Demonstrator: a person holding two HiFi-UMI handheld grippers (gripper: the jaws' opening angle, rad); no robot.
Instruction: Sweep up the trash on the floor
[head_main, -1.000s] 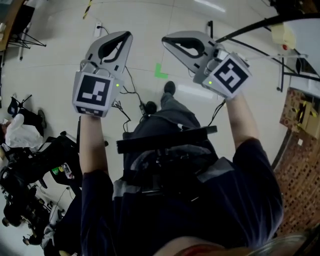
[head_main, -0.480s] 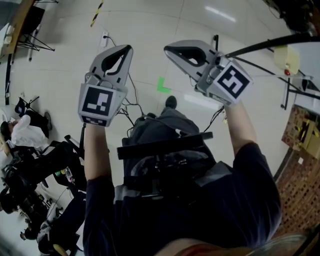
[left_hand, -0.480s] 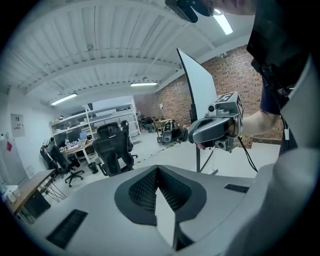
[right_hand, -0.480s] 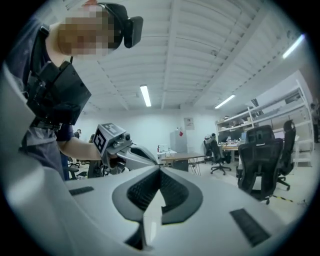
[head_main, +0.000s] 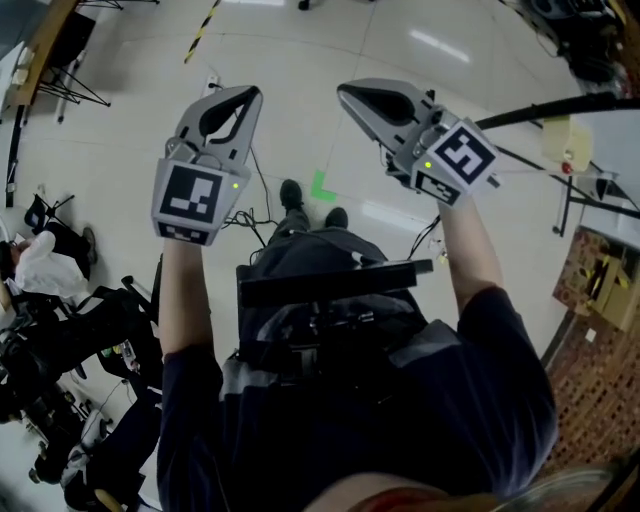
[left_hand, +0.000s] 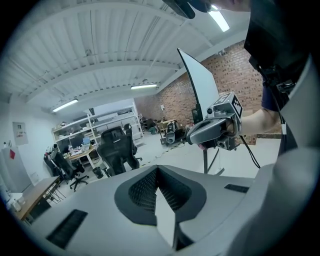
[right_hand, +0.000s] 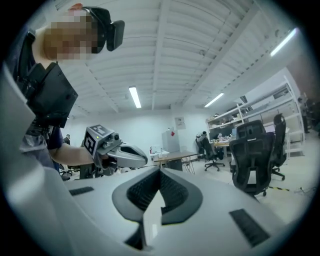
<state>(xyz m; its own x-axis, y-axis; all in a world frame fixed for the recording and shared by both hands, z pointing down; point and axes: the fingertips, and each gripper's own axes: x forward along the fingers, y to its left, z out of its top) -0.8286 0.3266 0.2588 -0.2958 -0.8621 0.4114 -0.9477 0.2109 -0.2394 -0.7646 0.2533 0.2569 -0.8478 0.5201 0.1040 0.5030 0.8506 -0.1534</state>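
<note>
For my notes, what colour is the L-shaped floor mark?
The floor mark is green, clearest in head view.

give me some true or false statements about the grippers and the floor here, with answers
The left gripper is shut and empty. True.
The right gripper holds a broom. False: it is shut with nothing between its jaws.
A green L-shaped mark lies on the floor by the person's shoes. True.
Both grippers rest on a table. False: they are held in the air above the floor.
A black office chair shows in the left gripper view. True.
</note>
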